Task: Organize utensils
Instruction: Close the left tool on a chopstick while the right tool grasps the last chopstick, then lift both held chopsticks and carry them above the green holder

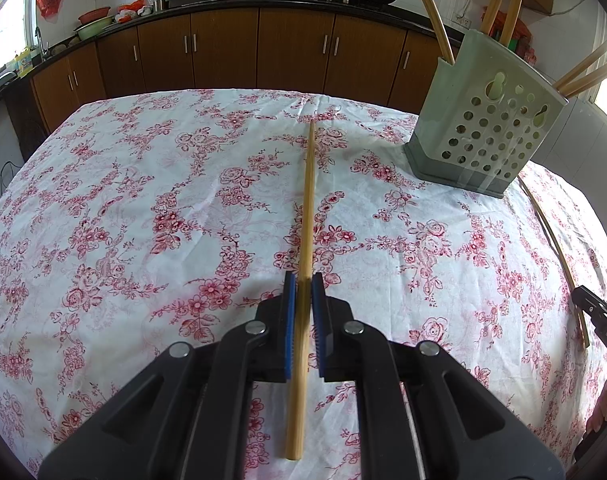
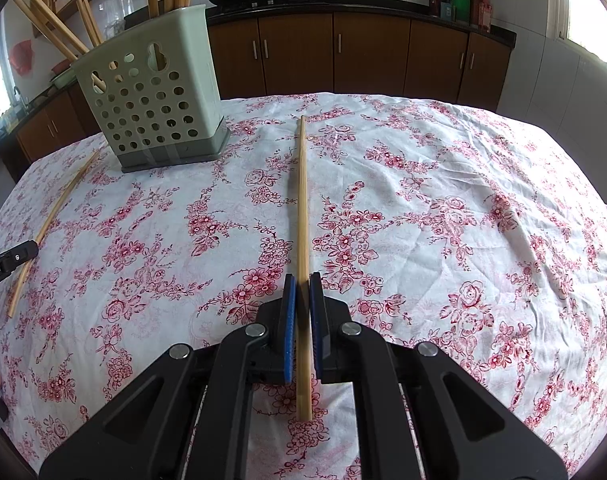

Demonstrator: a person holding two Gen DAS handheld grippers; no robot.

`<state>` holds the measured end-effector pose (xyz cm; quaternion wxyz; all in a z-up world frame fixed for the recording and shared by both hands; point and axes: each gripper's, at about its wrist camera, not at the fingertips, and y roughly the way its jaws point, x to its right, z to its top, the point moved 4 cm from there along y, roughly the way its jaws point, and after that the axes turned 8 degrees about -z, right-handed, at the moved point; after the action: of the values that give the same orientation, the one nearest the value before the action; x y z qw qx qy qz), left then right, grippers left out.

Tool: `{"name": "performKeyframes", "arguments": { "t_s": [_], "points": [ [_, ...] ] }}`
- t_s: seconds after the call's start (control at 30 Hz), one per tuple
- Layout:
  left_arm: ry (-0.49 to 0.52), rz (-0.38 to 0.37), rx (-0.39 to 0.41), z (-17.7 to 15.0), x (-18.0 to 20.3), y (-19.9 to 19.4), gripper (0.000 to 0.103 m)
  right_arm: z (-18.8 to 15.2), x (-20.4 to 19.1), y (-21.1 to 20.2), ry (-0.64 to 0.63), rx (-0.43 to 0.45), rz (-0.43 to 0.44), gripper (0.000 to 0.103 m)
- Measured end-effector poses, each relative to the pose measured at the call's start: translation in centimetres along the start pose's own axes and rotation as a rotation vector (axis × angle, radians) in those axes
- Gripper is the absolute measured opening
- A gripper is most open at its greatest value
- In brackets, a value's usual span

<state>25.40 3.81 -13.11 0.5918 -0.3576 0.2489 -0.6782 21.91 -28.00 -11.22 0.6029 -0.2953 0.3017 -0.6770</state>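
Gripping chopsticks [image 1: 306, 216], "DAS" gripper [image 1: 583, 300]

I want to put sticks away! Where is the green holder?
The green holder stands on the flowery tablecloth, far right in the left wrist view, far left in the right wrist view.

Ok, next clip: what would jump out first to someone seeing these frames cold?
Each gripper is closed on a long bamboo chopstick that runs straight ahead over the red-flowered tablecloth: the left gripper on one chopstick, the right gripper on another. Between them stands a pale green perforated holder, already bristling with chopsticks.
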Motion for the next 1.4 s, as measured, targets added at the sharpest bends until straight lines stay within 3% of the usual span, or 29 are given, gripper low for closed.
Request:
{"name": "performKeyframes", "arguments": {
  "t_s": [0.43,0.53,0.67,0.8,0.9,1.0,1.13,1.4],
  "points": [
    [-0.001,-0.005,0.000,0.0,0.0,0.0,0.011,0.0,0.0,0.1,0.004,0.000,0.006,0.008],
    [0.072,0.025,-0.017,-0.3,0.6,-0.1,0.013,-0.1,0.1,-0.1,0.010,-0.001,0.021,0.008],
    [0.085,0.022,-0.021,-0.9,0.5,-0.6,0.014,-0.3,0.3,-0.2,0.020,-0.003,0.034,0.008],
    [0.112,0.032,-0.021,-0.9,0.8,-0.6,0.009,-0.3,0.4,-0.4,0.022,0.003,0.031,0.008],
    [0.132,0.015,-0.031,-0.6,1.3,-1.2,0.008,0.2,0.5,-1.9,0.004,0.065,0.002,0.008],
    [0.142,0.000,0.033,0.4,1.5,-3.8,0.008,1.5,1.0,-4.6,0.013,0.156,0.003,0.008],
    [0.113,-0.073,0.133,2.7,1.9,-7.8,0.008,4.0,1.7,-8.8,0.047,0.292,0.014,0.008],
    [0.159,-0.102,0.275,7.0,4.1,-12.4,0.008,7.8,2.1,-12.5,0.091,0.415,0.047,0.008]
  ]
}}
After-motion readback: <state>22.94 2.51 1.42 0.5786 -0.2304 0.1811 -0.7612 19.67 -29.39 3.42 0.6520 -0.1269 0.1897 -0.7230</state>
